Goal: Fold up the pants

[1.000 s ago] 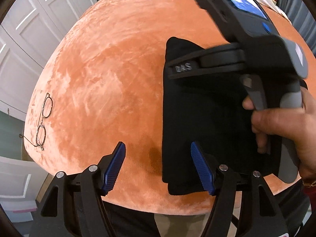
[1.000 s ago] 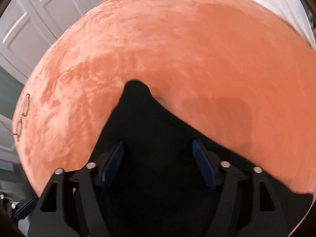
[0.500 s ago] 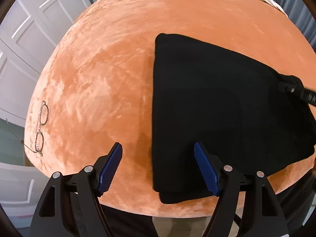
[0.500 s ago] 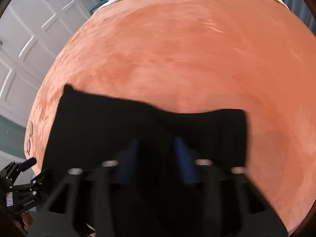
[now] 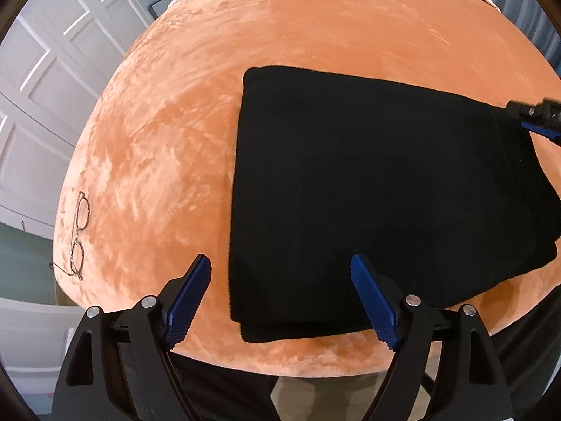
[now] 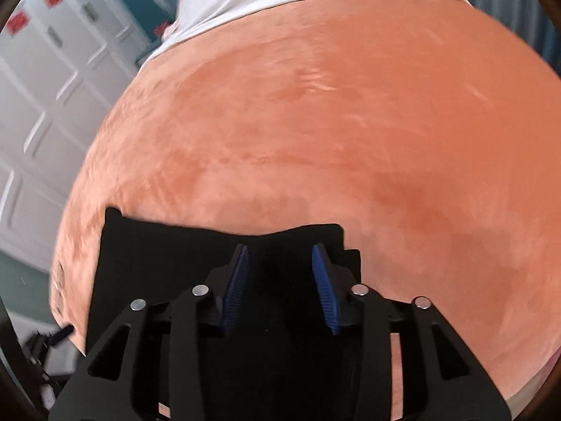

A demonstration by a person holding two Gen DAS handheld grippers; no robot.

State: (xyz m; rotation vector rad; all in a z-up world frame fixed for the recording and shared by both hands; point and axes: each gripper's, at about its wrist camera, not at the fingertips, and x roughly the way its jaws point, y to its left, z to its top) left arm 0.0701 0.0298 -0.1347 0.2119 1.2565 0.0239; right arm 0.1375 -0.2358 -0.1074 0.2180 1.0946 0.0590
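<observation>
Folded black fabric pants (image 5: 385, 189) lie centre-right on orange plush bedspread (image 5: 168, 147); left gripper (image 5: 280, 298) widening, empty, right gripper (image 6: 280, 287) half-open, just released, reopening.

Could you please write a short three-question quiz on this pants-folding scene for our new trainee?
1. True or false: the black pants lie folded on the orange blanket.
2. What lies near the blanket's left edge in the left wrist view? A) eyeglasses B) a phone C) a belt
3. Do the left gripper fingers clamp fabric?

Key: 1 true; 2 A; 3 no, they stand wide apart, straddling the pants' left edge.
</observation>
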